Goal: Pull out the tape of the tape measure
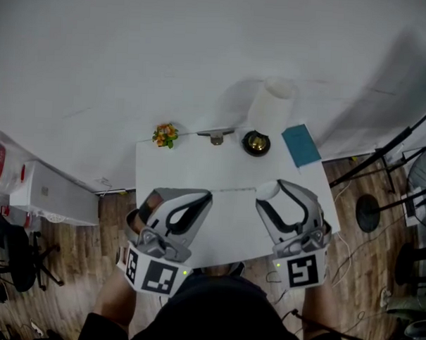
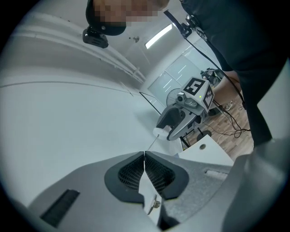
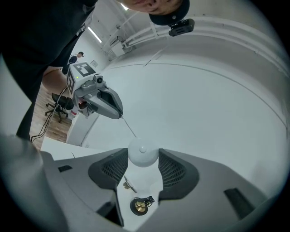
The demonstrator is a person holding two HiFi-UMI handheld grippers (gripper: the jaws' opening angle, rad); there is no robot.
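A round white tape measure [image 3: 143, 154] sits between the pads of my right gripper [image 3: 143, 159], which is shut on it. In the head view this case [image 1: 268, 190] is held above the white table [image 1: 199, 165]. A thin white tape [image 1: 234, 191] runs taut from it leftwards to my left gripper [image 1: 210, 194]. In the left gripper view the pads of that gripper [image 2: 144, 157] are pressed together on the tape's end [image 2: 150, 145], and the right gripper [image 2: 168, 132] faces it. The right gripper view shows the left gripper [image 3: 118, 114] across the tape [image 3: 129, 127].
At the table's far edge stand a small flower pot [image 1: 165, 135], a metal clip [image 1: 216, 136], a black and brass round object [image 1: 256, 142], a white cylinder [image 1: 272, 105] and a blue booklet [image 1: 301, 144]. A white cabinet [image 1: 53, 194] stands left, stands and cables right.
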